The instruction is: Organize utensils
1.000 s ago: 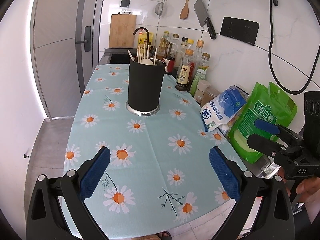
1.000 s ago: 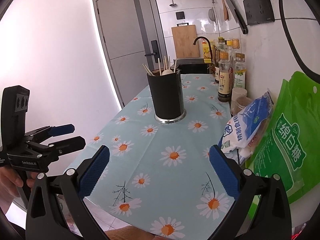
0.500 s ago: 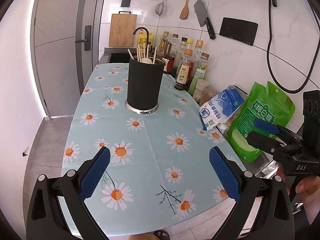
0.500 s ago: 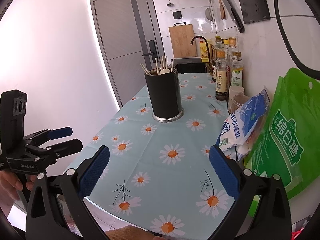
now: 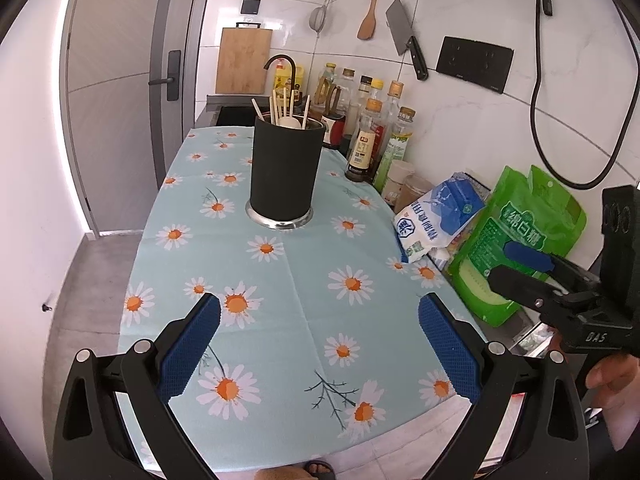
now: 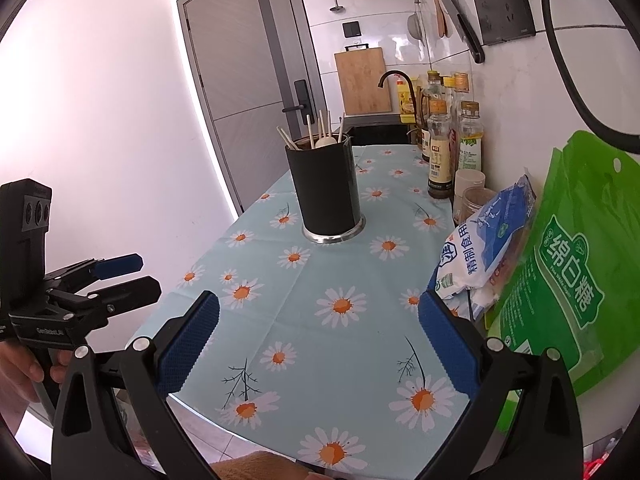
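Observation:
A black utensil holder (image 5: 285,172) stands upright on the daisy tablecloth (image 5: 304,280), also in the right wrist view (image 6: 326,192). Chopsticks (image 5: 280,106) and a white spoon (image 5: 290,122) stick out of it. My left gripper (image 5: 318,344) is open and empty, held above the near edge of the counter, well short of the holder. My right gripper (image 6: 318,340) is open and empty too, near the counter's front right. Each gripper shows in the other's view: the right one (image 5: 520,268) at the right edge, the left one (image 6: 120,276) at the left edge.
Sauce bottles (image 5: 372,128), two small jars (image 5: 404,184), a blue-white bag (image 5: 436,216) and a green bag (image 5: 520,244) line the right wall. A sink with a black tap (image 5: 280,64) lies behind the counter. A cleaver (image 5: 404,36) and a spatula (image 5: 370,8) hang on the wall.
Both grippers have drawn back a little from the holder, which now looks slightly smaller and farther. Both stay open and empty.

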`<state>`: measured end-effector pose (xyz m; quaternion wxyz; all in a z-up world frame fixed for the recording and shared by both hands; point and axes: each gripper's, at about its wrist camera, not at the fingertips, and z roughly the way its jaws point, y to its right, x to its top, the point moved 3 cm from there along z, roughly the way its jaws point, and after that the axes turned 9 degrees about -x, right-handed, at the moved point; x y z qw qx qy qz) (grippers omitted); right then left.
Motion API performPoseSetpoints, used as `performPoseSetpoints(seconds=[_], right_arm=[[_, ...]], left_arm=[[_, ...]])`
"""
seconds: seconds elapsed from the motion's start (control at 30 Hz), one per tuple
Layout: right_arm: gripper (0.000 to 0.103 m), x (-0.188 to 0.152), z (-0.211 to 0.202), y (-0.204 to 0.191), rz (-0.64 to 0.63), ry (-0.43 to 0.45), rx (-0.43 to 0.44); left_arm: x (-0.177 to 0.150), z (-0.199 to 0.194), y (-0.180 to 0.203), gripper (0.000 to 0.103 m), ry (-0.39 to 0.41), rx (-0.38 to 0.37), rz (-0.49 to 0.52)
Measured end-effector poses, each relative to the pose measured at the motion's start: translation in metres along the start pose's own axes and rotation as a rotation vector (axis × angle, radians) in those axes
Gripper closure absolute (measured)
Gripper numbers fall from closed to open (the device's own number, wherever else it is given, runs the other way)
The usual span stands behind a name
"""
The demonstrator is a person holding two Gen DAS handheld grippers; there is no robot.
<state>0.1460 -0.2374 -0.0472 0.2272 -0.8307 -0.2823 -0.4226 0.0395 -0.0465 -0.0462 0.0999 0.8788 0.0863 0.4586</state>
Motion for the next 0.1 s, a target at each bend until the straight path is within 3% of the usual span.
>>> performPoseSetpoints(seconds=[0.1], right_arm=[[0.005, -0.0001, -0.0002, -0.0007, 0.006, 0.000, 0.000]], left_arm=[[0.0003, 0.0002, -0.0014, 0.007, -0.001, 0.006, 0.000]])
